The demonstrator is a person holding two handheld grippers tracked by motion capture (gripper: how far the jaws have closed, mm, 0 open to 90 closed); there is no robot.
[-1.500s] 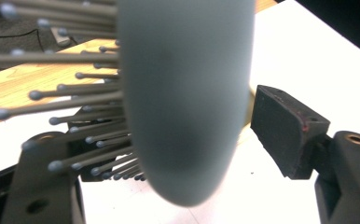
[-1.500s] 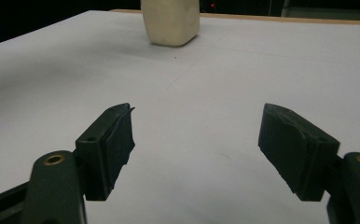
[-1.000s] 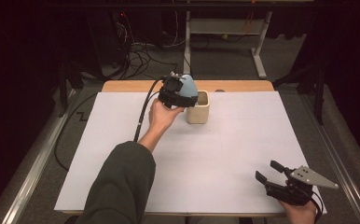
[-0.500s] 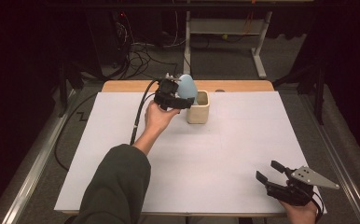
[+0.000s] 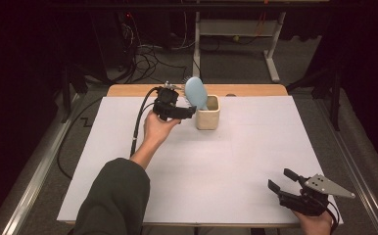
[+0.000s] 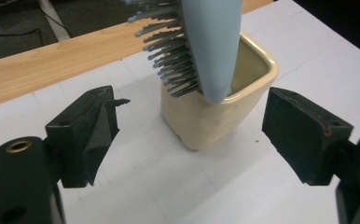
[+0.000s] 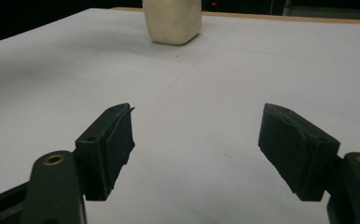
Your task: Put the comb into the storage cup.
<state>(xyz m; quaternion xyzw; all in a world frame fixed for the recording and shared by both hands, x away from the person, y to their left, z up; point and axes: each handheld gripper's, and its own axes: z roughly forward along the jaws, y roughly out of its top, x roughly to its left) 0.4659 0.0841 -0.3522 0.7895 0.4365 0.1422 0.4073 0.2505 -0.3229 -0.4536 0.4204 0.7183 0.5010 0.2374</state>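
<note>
Dark room, white-covered tabletop [image 5: 216, 166]. High view: blue hairbrush [image 5: 196, 93] stands handle-down in cream cup [image 5: 208, 117] near the far edge, placement looks done; left gripper [image 5: 187, 113] just beside the cup, right gripper [image 5: 281, 179] idle at the near right corner. Left gripper view: jaws apart, closing slightly, nothing between them, cup ahead. Right gripper view: jaws wide, empty.

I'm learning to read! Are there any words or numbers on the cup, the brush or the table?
There are none to read. The cream cup is plain, the blue hairbrush standing in it has no label on the side that shows, and the white table cover is blank. The left gripper and right gripper carry no lettering either.
</note>
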